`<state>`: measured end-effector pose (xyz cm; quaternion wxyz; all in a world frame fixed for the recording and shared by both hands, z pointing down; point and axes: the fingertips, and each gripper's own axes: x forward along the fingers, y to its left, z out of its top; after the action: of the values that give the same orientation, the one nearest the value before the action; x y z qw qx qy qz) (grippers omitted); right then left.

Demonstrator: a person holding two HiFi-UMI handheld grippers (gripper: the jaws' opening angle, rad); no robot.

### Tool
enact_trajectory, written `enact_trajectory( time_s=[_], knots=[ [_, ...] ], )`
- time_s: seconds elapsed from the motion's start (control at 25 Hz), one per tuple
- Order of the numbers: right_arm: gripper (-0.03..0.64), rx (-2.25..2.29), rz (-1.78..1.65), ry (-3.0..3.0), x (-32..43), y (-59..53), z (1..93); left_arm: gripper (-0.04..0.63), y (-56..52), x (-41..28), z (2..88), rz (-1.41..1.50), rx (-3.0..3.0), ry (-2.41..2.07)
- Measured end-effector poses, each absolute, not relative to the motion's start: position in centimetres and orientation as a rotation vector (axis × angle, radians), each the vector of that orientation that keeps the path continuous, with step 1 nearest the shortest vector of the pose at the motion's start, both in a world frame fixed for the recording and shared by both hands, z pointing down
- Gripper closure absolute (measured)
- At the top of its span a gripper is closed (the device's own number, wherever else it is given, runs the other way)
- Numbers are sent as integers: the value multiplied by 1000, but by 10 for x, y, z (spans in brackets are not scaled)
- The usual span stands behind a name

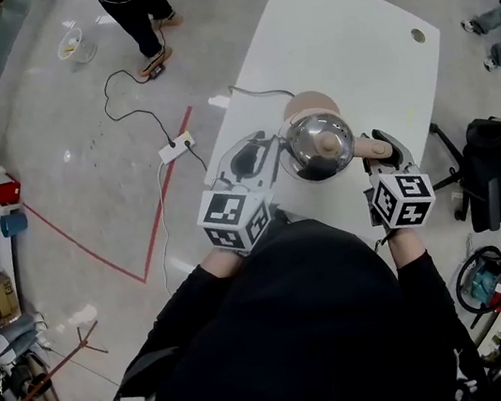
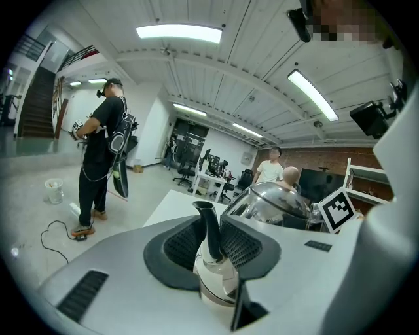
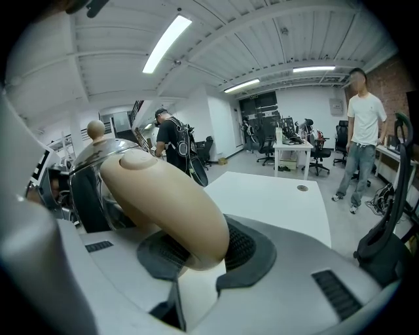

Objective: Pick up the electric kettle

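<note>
1. Head view.
   - The electric kettle (image 1: 317, 144) sits between both tools at the near edge of the white table (image 1: 336, 28), just in front of its round base (image 1: 308, 102). Whether it rests on the tabletop or hangs clear cannot be told.
   - The left gripper (image 1: 257, 154) is at the spout side and the right gripper (image 1: 379, 146) at the handle side.
   - Hazard: the kettle is close to the table edge, so a slipped hold would probably send it to the floor.
   - The cord (image 1: 256, 91) runs from the base off the table toward a power strip (image 1: 176, 145). It lies behind the kettle, not across a lift path.

2. Left gripper view.
   - The jaws are clamped on the dark spout (image 2: 209, 226).
   - Hazard: the spout is narrow and tapered. This is judged a weak hold that may slide or twist under load.
   - The domed lid (image 2: 272, 199) is just beyond.
   - A standing person (image 2: 101, 157) is well apart.

3. Right gripper view.
   - The jaws are closed around the lower end of the beige handle (image 3: 167, 203).
   - Hazard: the handle is smooth and rounded. Uneven raising of the two hands may tilt the kettle. Its contents are not visible.
   - The lid knob (image 3: 96, 129) shows behind.
   - A second person (image 3: 360, 131) stands near the table's far end, not in the way.
</note>
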<state>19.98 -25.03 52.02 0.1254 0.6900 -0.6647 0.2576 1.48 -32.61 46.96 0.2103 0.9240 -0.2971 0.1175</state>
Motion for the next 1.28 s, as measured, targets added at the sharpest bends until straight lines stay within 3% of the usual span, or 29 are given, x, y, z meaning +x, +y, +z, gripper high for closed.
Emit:
enact_trajectory(
  time_s=[0.72, 1.28],
  knots=[
    [511, 2012, 699, -1987, 196, -258, 493, 492, -332, 12, 437, 278, 2618, -835],
    [512, 2144, 452, -2005, 204, -251, 465, 492, -324, 14, 436, 251, 2619, -811]
  ],
)
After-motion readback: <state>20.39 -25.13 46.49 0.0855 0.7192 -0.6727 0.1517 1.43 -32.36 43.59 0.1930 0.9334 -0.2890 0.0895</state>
